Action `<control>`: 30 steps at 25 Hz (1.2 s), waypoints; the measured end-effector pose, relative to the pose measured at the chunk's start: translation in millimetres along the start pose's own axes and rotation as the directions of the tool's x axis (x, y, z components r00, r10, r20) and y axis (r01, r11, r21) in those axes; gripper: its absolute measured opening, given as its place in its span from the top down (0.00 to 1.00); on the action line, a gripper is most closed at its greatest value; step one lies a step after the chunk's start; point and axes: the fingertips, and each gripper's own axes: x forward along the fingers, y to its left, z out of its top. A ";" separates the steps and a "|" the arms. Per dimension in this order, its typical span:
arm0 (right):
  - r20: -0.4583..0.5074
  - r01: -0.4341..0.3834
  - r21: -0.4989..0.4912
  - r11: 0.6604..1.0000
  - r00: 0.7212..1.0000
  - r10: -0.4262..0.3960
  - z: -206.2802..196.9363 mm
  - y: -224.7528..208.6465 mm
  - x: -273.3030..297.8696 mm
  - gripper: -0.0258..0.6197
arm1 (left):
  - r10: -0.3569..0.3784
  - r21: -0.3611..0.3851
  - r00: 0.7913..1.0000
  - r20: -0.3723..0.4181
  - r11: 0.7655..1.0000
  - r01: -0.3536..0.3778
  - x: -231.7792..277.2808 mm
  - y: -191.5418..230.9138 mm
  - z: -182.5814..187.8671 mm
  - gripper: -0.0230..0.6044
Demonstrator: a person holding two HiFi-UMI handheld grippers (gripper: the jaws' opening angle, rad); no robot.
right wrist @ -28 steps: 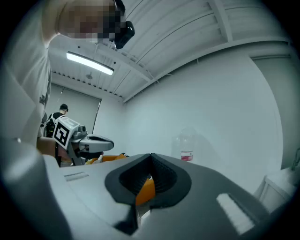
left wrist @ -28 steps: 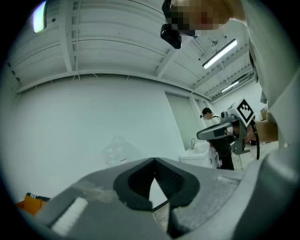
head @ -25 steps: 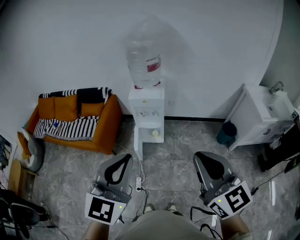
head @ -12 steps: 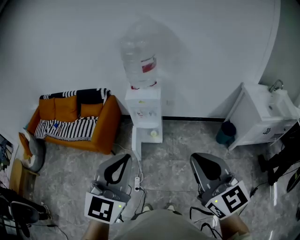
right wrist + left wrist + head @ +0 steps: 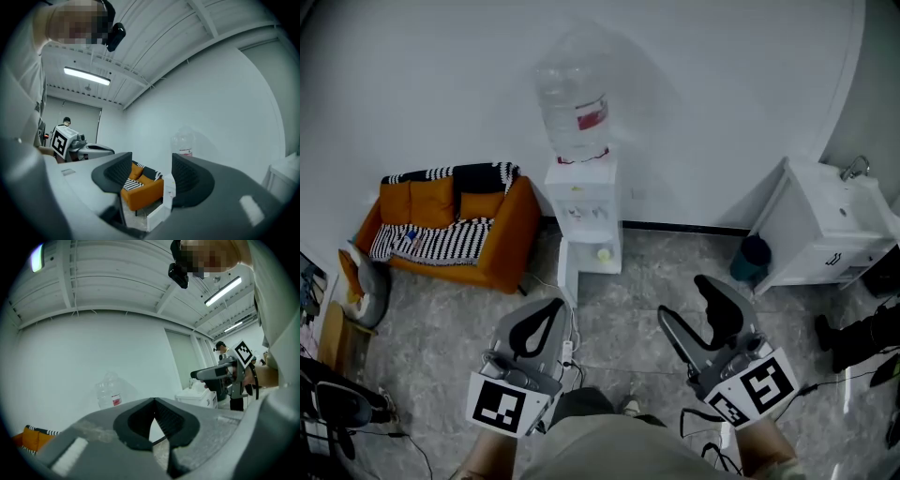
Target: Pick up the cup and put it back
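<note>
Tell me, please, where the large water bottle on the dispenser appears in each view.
Head view: bottle upper centre, atop white dispenser.
Left gripper view: bottle left of centre, just above the jaws.
Right gripper view: bottle right of centre, just above a jaw.
Shared landmark: the orange sofa beside it.

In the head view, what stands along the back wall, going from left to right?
Orange sofa → water dispenser → dark teal bin → white sink cabinet.
</note>
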 end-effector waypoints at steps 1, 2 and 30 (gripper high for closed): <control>-0.003 0.000 -0.010 1.000 1.000 0.000 -1.5 1.0 -0.1 0.56 | -0.002 -0.006 1.000 -0.004 1.000 0.002 0.6 -3.1 -2.6 0.96; -0.006 -0.003 -0.012 1.000 1.000 0.003 -3.6 2.0 -0.4 0.54 | -0.002 -0.011 1.000 -0.007 1.000 0.002 0.9 -5.6 -4.6 0.96; -0.150 0.023 0.050 0.998 0.989 -0.015 -75.1 -55.8 197.7 0.54 | 0.016 -0.052 0.999 -0.037 0.998 -0.018 122.4 171.2 -66.2 0.96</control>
